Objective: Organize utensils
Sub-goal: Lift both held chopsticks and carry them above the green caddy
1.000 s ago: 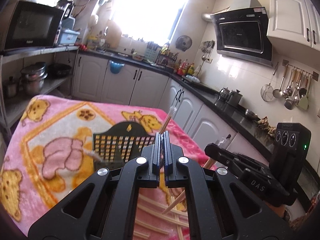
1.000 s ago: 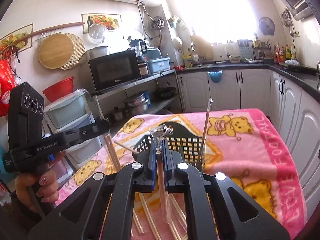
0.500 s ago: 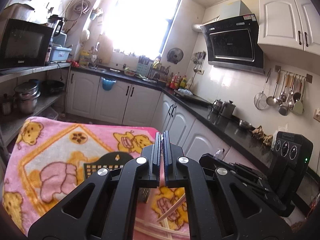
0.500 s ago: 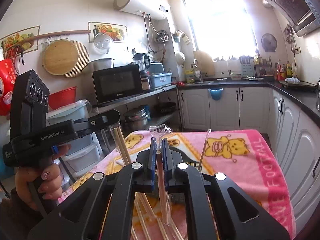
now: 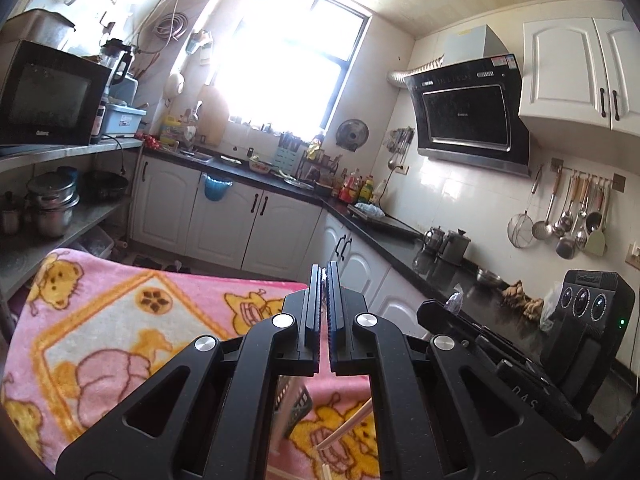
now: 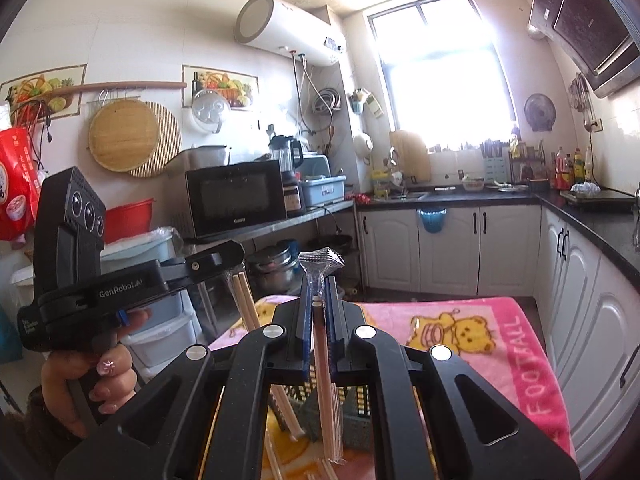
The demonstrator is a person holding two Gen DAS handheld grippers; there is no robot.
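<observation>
Two chopstick [image 6: 245, 304] pairs, right view only

"GenRobot.AI" on left claw [image 6: 236, 280] body; "FOOTBALL" on pink blanket [image 6: 532, 364]; "Galanz" on microwave [image 5: 44, 96].

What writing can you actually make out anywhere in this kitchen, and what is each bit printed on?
"GenRobot.AI": on the left gripper, seen from the right wrist camera.
"LOVE FOOTBALL": along the edge of the pink blanket.
"Galanz": on the microwave, small and only roughly legible.
"DAS": on the right gripper, seen from the left wrist camera.
Too small or blurred to read: the red bag, the range hood brand, the counter bottles.
</observation>
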